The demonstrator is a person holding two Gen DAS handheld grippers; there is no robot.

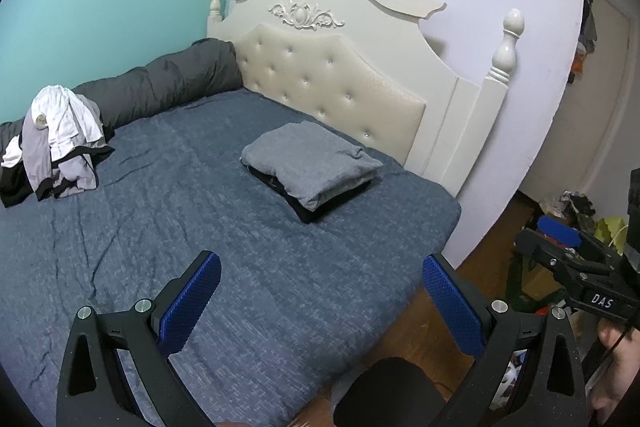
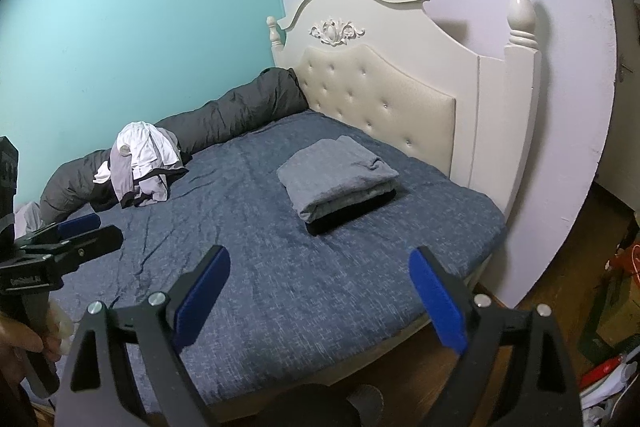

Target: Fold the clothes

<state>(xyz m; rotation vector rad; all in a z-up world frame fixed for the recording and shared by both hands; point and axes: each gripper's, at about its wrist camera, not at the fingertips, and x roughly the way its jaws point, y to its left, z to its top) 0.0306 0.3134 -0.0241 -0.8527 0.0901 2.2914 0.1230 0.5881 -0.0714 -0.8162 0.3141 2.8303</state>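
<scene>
Both tools up over the foot of the bed, and there's writing to read: the right hand-held gripper (image 1: 560, 247), seen from the left wrist, carries a small white label reading "DAS" on its black body; the label on the left hand-held gripper (image 2: 84, 227) in the right wrist view is too blurred to make out. The left hand-held gripper (image 1: 322, 301) is spread wide with nothing between its blue, finely knurled pads (image 1: 190, 303), and the right hand-held gripper (image 2: 320, 301) in its own view is just as wide and empty, smooth blue pads (image 2: 438, 301) on black angular arms with silver pivot bolts. Over on the bed (image 1: 200, 247), a heathered blue-grey cover, lightly creased, and the folded stack (image 1: 312, 169) sits near the headboard: a soft grey knit folded into a neat rectangle on top of a black garment, edges roughly squared. Well apart from it, by the teal wall, the unfolded heap (image 1: 60, 143) of white, pale lilac and black clothes slumps in a crumpled mound against a long dark grey quilted roll (image 1: 160, 87). The headboard (image 1: 340, 79) is cream, button-tufted padding under a carved floral scroll, with turned finial posts. Wooden floor (image 1: 420, 315) beside the bed
</scene>
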